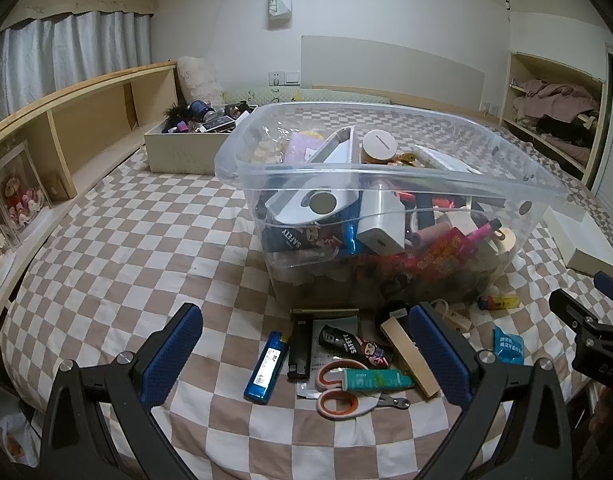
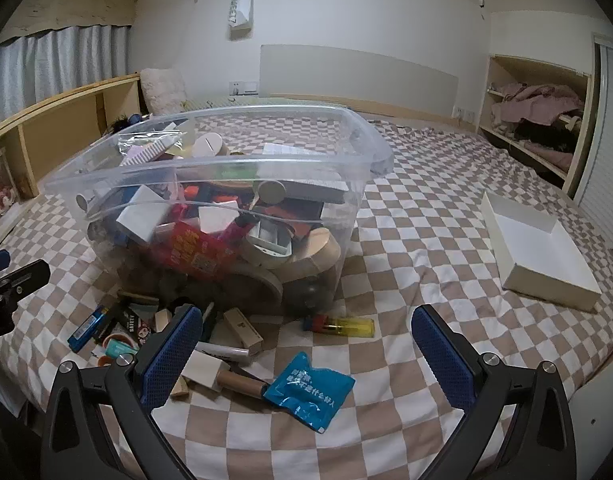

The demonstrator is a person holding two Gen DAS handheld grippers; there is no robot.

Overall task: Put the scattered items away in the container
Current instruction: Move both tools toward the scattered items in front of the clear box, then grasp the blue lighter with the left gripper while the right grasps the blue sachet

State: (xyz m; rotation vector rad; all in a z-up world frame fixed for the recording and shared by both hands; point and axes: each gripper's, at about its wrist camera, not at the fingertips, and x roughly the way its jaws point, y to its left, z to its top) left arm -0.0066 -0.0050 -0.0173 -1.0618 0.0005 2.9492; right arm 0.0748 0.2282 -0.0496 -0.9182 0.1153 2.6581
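A clear plastic bin (image 1: 386,168) (image 2: 210,164), packed with small items, stands on the checkered bed. In front of it lie a blue lighter (image 1: 266,368) (image 2: 86,328), a black lighter (image 1: 300,348), orange-handled scissors (image 1: 338,394), a teal tube (image 1: 376,379), a wooden block (image 1: 410,354) (image 2: 242,330), a yellow lighter (image 2: 342,325) (image 1: 502,302) and a blue packet (image 2: 308,392) (image 1: 508,345). My left gripper (image 1: 306,350) hangs open above the lighters and scissors. Open too, my right gripper (image 2: 306,350) hovers over the blue packet. Both hold nothing.
A white shallow box (image 2: 540,250) (image 1: 586,246) lies to the right of the bin. A beige box of clutter (image 1: 186,144) sits behind it on the left. Wooden shelving (image 1: 86,120) runs along the left bed edge, and an open closet (image 2: 534,120) stands at the right.
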